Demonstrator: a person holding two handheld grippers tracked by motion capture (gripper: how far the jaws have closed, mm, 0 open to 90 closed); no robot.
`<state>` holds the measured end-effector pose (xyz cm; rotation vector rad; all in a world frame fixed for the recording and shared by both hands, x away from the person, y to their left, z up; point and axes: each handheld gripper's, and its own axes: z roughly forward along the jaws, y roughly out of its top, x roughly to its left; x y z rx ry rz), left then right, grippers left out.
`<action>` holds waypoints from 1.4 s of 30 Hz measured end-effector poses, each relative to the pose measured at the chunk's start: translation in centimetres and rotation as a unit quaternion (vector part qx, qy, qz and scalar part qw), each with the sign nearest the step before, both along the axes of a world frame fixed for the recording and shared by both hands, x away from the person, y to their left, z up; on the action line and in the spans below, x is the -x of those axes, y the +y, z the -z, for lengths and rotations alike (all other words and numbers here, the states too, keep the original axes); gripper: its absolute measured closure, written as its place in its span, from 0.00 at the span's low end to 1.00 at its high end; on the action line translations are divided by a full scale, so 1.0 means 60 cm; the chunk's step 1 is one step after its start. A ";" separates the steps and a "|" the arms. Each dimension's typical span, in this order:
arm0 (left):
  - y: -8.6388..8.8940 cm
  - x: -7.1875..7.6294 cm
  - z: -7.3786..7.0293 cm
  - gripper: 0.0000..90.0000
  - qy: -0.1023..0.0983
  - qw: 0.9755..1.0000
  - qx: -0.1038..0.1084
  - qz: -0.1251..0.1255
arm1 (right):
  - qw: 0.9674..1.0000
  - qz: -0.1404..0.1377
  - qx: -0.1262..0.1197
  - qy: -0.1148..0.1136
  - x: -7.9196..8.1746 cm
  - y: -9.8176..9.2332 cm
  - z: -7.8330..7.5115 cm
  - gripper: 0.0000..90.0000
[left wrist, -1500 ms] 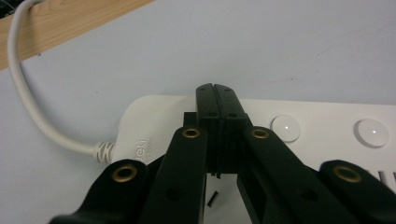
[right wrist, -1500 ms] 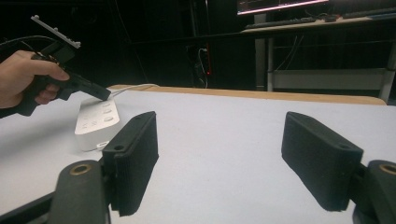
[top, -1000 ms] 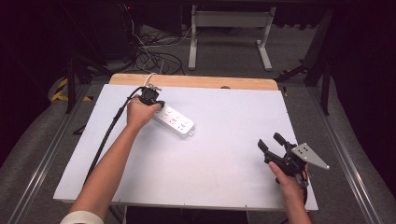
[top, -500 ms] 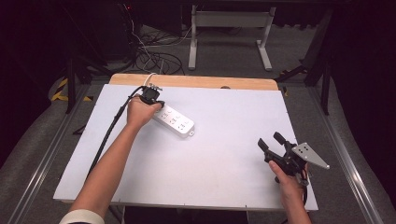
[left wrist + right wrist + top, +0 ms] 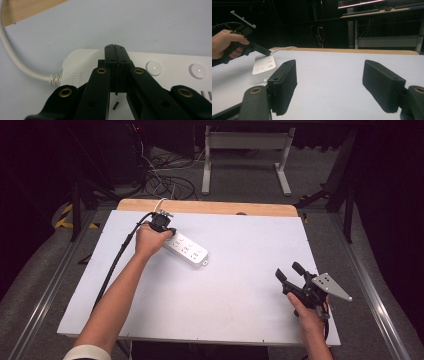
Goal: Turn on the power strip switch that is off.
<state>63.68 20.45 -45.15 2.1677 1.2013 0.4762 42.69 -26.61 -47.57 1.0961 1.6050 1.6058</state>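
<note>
Left gripper [image 5: 115, 47]: matte black jaws pressed together, tips on cable end of power strip [image 5: 186, 251]. Strip: glossy white plastic bar, round buttons, far-left on white table [image 5: 240, 270]. Right gripper [image 5: 290, 272]: padded jaws spread, empty, near right edge.

A white, oblong plastic power strip [image 5: 186, 250] with round buttons [image 5: 154, 68] is laid flat and askew on the table's far left part, its white cord [image 5: 15, 62] trailing away.

Glossy white plastic power strip [image 5: 160, 67], matt black tongs w/ brass rivets, smooth matt white counter [image 5: 240, 320], wood back edge.
</note>
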 end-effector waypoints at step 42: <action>-0.001 0.004 0.002 1.00 -0.014 1.000 -0.008 0.011 | 1.000 0.006 -0.005 0.004 0.007 -0.005 0.002 0.31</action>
